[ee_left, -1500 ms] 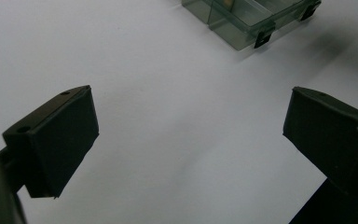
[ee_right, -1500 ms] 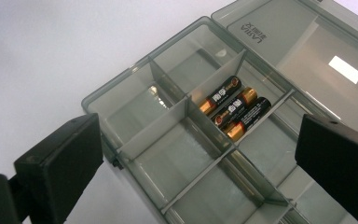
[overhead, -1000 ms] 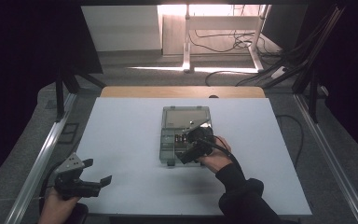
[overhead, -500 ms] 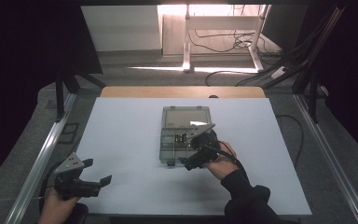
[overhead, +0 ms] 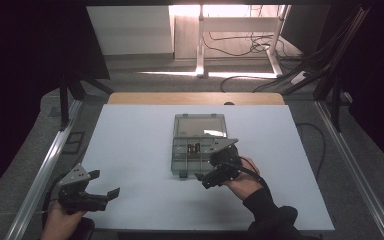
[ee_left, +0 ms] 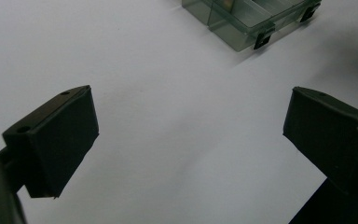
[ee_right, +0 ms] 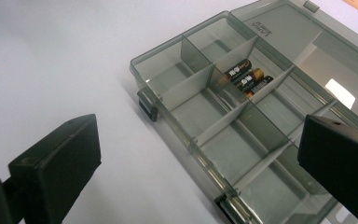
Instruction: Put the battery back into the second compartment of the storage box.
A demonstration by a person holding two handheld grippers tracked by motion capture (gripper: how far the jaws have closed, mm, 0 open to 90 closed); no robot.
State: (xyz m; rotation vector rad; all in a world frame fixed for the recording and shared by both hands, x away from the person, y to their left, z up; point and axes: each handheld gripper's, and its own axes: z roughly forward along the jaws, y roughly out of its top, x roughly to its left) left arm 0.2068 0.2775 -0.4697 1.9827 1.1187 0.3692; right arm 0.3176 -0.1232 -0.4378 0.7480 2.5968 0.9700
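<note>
Trouble, as I judge it, would start at the near rim of the clear organizer box (overhead: 199,152), which lies at the middle of the white table (overhead: 130,150) with its lid (overhead: 200,125) folded flat toward twelve o'clock. My right gripper (overhead: 215,176) hovers over the box's near right corner with its jaws spread wide and nothing between them; in the right gripper view the near wall and a black latch (ee_right: 148,106) sit just ahead of my fingers (ee_right: 58,165). If I drop in at a slant, a finger could catch that wall or one of the thin dividers and shove the light box across the smooth sheet, or tip it. The batteries (ee_right: 245,78) lie together in a middle compartment along the hinge side, and spread jaws may not fit between their dividers.

My left gripper (overhead: 100,196) waits at seven o'clock, well apart from the box, jaws also spread and empty, near the table's front edge and the metal rail (overhead: 45,170). Open room lies all along nine o'clock and three o'clock of the box, with bare sheet between both grippers, so the left could come across to steady the box.
</note>
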